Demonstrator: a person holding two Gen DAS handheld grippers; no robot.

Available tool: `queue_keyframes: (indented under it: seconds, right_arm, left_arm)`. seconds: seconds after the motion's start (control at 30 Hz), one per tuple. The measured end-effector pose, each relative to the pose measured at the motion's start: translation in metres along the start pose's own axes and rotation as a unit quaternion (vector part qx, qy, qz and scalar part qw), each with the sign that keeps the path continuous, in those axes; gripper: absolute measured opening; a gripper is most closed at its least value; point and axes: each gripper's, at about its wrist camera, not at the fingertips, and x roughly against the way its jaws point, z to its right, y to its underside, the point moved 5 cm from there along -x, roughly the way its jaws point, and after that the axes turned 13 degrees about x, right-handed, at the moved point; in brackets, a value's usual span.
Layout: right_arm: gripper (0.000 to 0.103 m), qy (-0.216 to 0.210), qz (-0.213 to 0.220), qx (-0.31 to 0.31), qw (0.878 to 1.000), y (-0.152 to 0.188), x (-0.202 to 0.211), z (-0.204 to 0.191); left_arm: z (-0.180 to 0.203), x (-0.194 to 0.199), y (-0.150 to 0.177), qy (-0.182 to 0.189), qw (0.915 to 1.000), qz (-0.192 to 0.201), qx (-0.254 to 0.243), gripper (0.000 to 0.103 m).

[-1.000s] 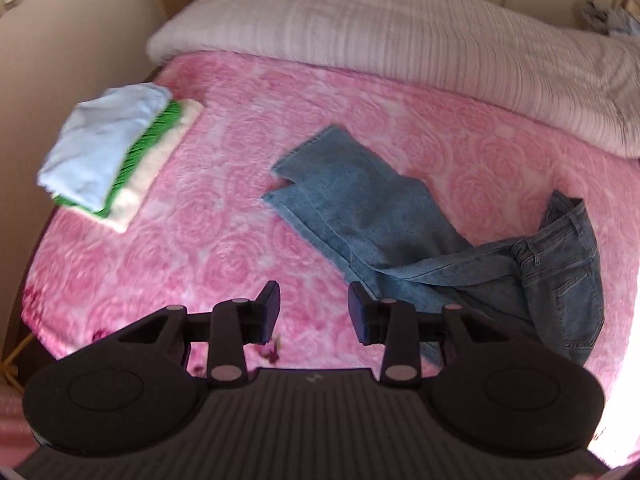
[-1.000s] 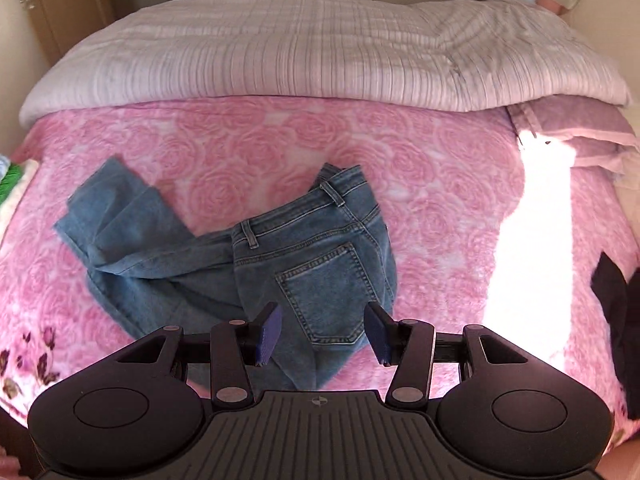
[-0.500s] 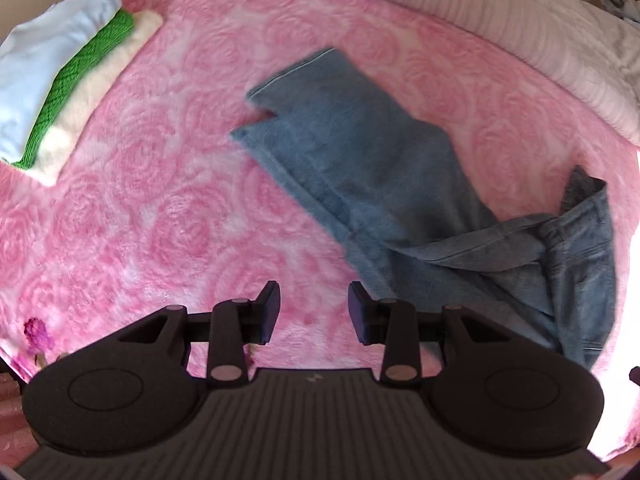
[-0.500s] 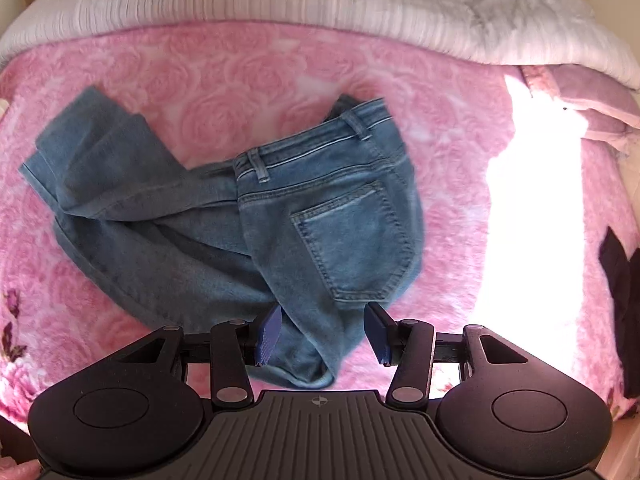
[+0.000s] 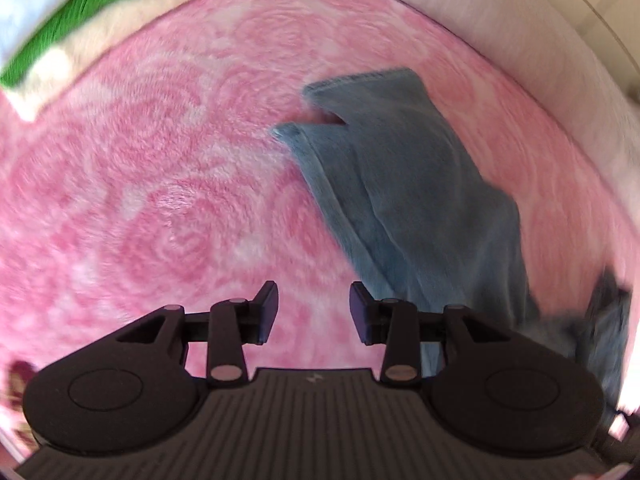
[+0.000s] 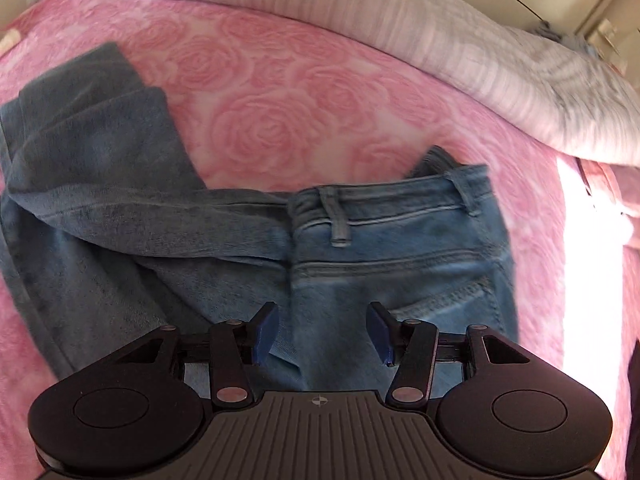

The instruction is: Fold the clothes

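Blue denim jeans (image 6: 360, 248) show no readable label

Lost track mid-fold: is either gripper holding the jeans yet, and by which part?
Nothing held. The left gripper is opening above bare blanket; the right gripper, also opening, hangs over the jeans seat, pads clear.

I am seeing bright daylight. In the right wrist view a sunlight band (image 6: 592, 280) is burning white at three o'clock. Motion blur is smearing the jeans (image 5: 420, 208) and the folded pile (image 5: 80, 20) at eleven o'clock in the left view. The fisheye is bending every edge, and the corners are going dark.
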Motion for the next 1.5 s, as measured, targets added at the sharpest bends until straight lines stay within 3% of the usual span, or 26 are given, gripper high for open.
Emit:
queue_keyframes:
  seconds: [0.17, 0.3, 0.4, 0.47, 0.5, 0.57, 0.7, 0.77, 0.87, 1.0, 1.1, 1.17, 1.23, 1.3, 1.33, 1.43, 1.5]
  right_arm:
    - [0.052, 0.021, 0.004, 0.025, 0.999, 0.005, -0.017, -0.006]
    - [0.052, 0.032, 0.012, 0.035, 0.999, 0.008, -0.026, -0.006]
    - [0.052, 0.045, 0.03, 0.055, 0.997, 0.006, -0.033, -0.009]
    - [0.048, 0.051, 0.037, 0.069, 0.996, 0.005, -0.037, -0.009]
    - [0.021, 0.052, 0.039, 0.073, 0.995, 0.005, -0.039, -0.007]
    - [0.006, 0.053, 0.045, 0.077, 0.995, 0.006, -0.041, -0.003]
    - [0.004, 0.041, 0.093, -0.049, 0.994, 0.018, 0.005, 0.066]
    - [0.004, 0.045, 0.114, -0.122, 0.985, 0.031, 0.036, 0.112]
    - [0.004, 0.075, 0.113, -0.239, 0.961, 0.081, 0.088, 0.198]
    - [0.003, 0.124, 0.055, -0.371, 0.919, 0.185, 0.142, 0.287]
    - [0.003, 0.104, -0.016, -0.435, 0.895, 0.26, 0.142, 0.294]
    - [0.003, 0.08, -0.067, -0.454, 0.885, 0.3, 0.123, 0.277]
    - [0.003, 0.071, -0.118, -0.471, 0.871, 0.331, 0.1, 0.257]
    - [0.003, 0.047, -0.124, -0.515, 0.847, 0.347, 0.091, 0.249]
    - [0.003, 0.039, -0.115, -0.519, 0.846, 0.347, 0.091, 0.249]
    - [0.003, 0.037, -0.08, -0.487, 0.869, 0.339, 0.107, 0.263]
    - [0.003, 0.034, -0.069, -0.489, 0.869, 0.344, 0.119, 0.27]
  left_arm:
    - [-0.011, -0.033, -0.03, 0.046, 0.9909, 0.01, 0.126, 0.036]
    - [-0.009, -0.06, -0.05, 0.05, 0.9847, 0.021, 0.165, 0.037]
    - [-0.003, -0.072, -0.057, 0.04, 0.9861, 0.037, 0.157, 0.035]
    - [0.003, -0.076, -0.059, 0.035, 0.9889, 0.048, 0.136, 0.024]
    - [0.009, -0.076, -0.059, 0.035, 0.9917, 0.048, 0.114, 0.008]
    - [0.014, -0.07, -0.06, 0.027, 0.9947, 0.052, 0.084, 0.008]
    - [0.014, -0.025, -0.067, 0.026, 0.9937, 0.099, 0.046, 0.007]
    - [0.012, 0.003, -0.071, 0.027, 0.9912, 0.128, 0.022, 0.006]
    - [-0.007, 0.05, -0.071, 0.028, 0.9881, 0.15, 0.019, 0.006]
    - [-0.05, 0.103, -0.041, 0.005, 0.9857, 0.168, 0.017, 0.007]
    - [-0.087, 0.112, -0.008, -0.025, 0.9869, 0.156, 0.033, 0.007]
    - [-0.111, 0.101, 0.013, -0.075, 0.9864, 0.137, 0.052, 0.005]
    - [-0.125, 0.096, 0.025, -0.094, 0.9853, 0.127, 0.065, 0.004]
    - [-0.135, 0.094, 0.034, -0.1, 0.9847, 0.121, 0.076, 0.004]
    - [-0.136, 0.096, 0.036, -0.098, 0.9845, 0.125, 0.074, 0.004]
    - [-0.126, 0.117, 0.037, -0.068, 0.9829, 0.162, 0.055, 0.004]
    - [-0.128, 0.123, 0.038, -0.067, 0.9804, 0.178, 0.052, 0.005]
